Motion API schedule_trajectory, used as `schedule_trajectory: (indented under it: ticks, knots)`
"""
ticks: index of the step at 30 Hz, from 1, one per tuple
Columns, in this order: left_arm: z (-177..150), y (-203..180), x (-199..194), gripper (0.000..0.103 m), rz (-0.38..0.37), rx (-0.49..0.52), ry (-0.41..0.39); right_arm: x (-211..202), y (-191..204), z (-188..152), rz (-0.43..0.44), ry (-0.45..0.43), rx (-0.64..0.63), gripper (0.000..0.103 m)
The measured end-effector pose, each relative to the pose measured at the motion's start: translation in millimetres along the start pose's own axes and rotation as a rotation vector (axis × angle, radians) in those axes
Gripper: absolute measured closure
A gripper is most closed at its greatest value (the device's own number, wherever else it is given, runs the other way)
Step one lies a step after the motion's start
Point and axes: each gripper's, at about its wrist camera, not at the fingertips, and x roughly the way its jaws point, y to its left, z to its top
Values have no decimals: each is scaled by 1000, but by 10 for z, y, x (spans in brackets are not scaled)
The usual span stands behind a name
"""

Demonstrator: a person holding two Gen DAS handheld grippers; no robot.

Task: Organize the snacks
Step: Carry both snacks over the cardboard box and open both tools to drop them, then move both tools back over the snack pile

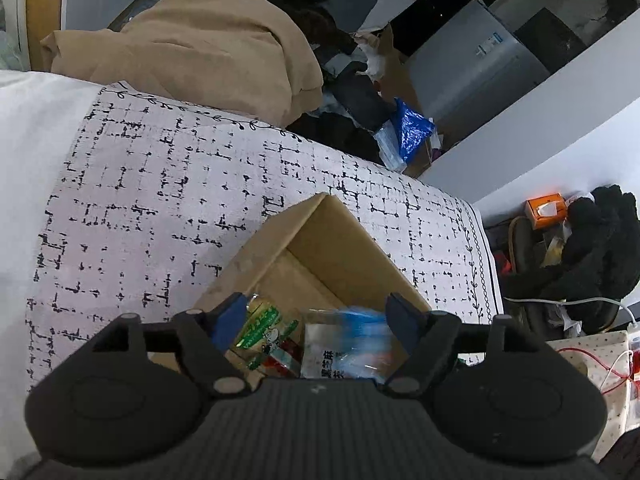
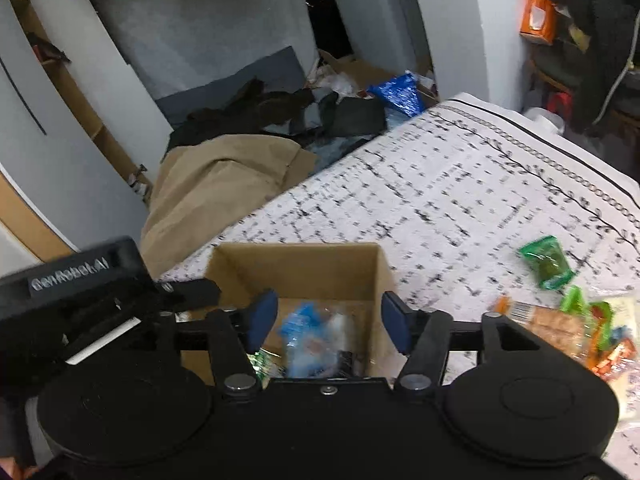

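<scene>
An open cardboard box [image 1: 332, 232] stands on the white, black-checked bed cover [image 1: 160, 184]. My left gripper [image 1: 316, 314] hangs over the box, jaws apart, nothing pressed between its blue pads. Below it lie a green snack packet [image 1: 264, 328] and a blurred blue-and-clear packet [image 1: 356, 340]. My right gripper [image 2: 329, 318] is open above the same box [image 2: 296, 268], with the blurred blue packet [image 2: 308, 336] loose beneath it. The left gripper's black housing [image 2: 80, 280] shows at the box's left side. A green packet [image 2: 548, 260] and a heap of snacks [image 2: 592, 332] lie on the cover to the right.
A tan blanket [image 1: 208, 40] and dark clothes [image 2: 256, 108] are piled beyond the bed's far edge, beside a blue bag [image 1: 408, 128]. A grey fridge [image 1: 476, 64] stands behind. An orange tissue box [image 1: 546, 210] and black garment [image 1: 600, 240] sit right of the bed.
</scene>
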Motion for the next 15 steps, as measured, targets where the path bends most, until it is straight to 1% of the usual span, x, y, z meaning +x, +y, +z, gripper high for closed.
schedule_trajectory:
  ticks: [1,2,3,4,9,13,15]
  knots:
    - [-4,-11,5,19,-1,0,3,-14,-30,-8,-11,2,3,34]
    - [-12,-17,8,16,-2,0,5,-42,-55,-21,-26,-2,4,31]
    - [-21,-26,13,14,0,3,7,-65,-77,-35,-41,-10,3,23]
    - [-30,-38,18,11,2,7,12,-99,-101,-52,-58,-21,1,19]
    - [-90,-107,44,9,10,39,40,-233,-234,-109,-80,-19,15,15]
    - [-162,-194,23,9,27,82,35,-373,-332,-133,-95,-31,17,9]
    - [-201,-242,14,9,27,106,29,-438,-403,-147,-99,-32,19,8]
